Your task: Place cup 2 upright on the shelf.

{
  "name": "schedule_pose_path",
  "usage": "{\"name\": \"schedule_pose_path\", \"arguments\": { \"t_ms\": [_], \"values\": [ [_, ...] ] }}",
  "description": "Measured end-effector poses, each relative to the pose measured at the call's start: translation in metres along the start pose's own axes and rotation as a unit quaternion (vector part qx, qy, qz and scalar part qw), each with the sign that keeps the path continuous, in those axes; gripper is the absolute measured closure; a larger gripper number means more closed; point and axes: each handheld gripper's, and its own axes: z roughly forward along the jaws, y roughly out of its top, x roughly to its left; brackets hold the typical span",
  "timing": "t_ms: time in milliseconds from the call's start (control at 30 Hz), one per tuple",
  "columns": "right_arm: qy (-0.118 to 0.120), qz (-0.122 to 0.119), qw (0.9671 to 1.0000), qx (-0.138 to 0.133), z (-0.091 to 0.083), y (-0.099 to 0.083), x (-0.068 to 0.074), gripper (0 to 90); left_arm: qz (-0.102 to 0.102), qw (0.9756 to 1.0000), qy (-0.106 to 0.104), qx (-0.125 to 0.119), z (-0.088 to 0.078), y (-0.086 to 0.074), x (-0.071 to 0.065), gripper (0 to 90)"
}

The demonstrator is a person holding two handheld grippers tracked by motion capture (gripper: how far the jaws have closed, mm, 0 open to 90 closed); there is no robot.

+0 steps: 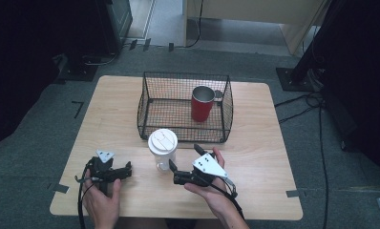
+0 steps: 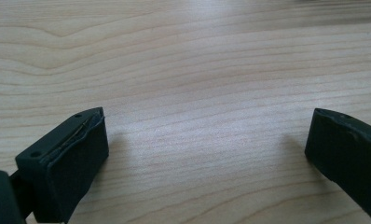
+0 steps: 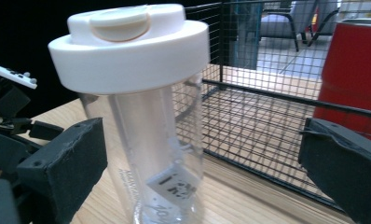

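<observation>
so the basket (image 1: 184, 107) sits toward the back middle of the table (image 1: 259, 143), with the mug (image 1: 202, 103) standing inside it on the right side. the bottle (image 1: 162, 149) stands upright just in front of the basket's front wall. right gripper (image 1: 184, 165) is just right of the bottle, left gripper (image 1: 127, 170) off to its left, down near the front edge.

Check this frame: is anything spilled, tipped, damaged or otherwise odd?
Nothing stands out. The clear bottle stands upright with its white lid on, the red cup sits upright in the wire basket, and the table looks dry.
</observation>
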Motion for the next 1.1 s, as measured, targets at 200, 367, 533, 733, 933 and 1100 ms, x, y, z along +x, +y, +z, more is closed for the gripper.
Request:
{"name": "schedule_pose_path", "arguments": {
  "t_ms": [200, 367, 533, 733, 933, 1100],
  "values": [
    [0.008, -0.003, 1.0, 0.003, 0.008, 0.001, 0.007, 1.2, 0.0, 1.0, 0.0, 0.0, 0.0, 0.0, 0.0, 0.1],
    [0.014, -0.004, 0.9999, 0.001, 0.015, 0.004, 0.012, 1.2, 0.0, 1.0, 0.0, 0.0, 0.0, 0.0, 0.0, 0.1],
    [0.021, -0.006, 0.9998, 0.004, 0.024, 0.004, 0.018, 1.2, 0.0, 1.0, 0.0, 0.0, 0.0, 0.0, 0.0, 0.1],
    [0.024, -0.006, 0.9997, 0.009, 0.035, 0.005, 0.024, 1.2, -0.001, 1.0, 0.0, -0.001, 0.0, 0.0, 0.0, 0.1],
    [0.023, -0.004, 0.9997, 0.01, 0.045, 0.005, 0.028, 1.5, -0.001, 1.0, 0.0, -0.001, 0.0, 0.0, 0.0, 0.1],
    [0.017, -0.003, 0.9998, 0.005, 0.055, 0.006, 0.034, 6.4, -0.001, 1.0, 0.0, -0.001, 0.0, 0.0, 0.0, 0.1]
  ]
}}
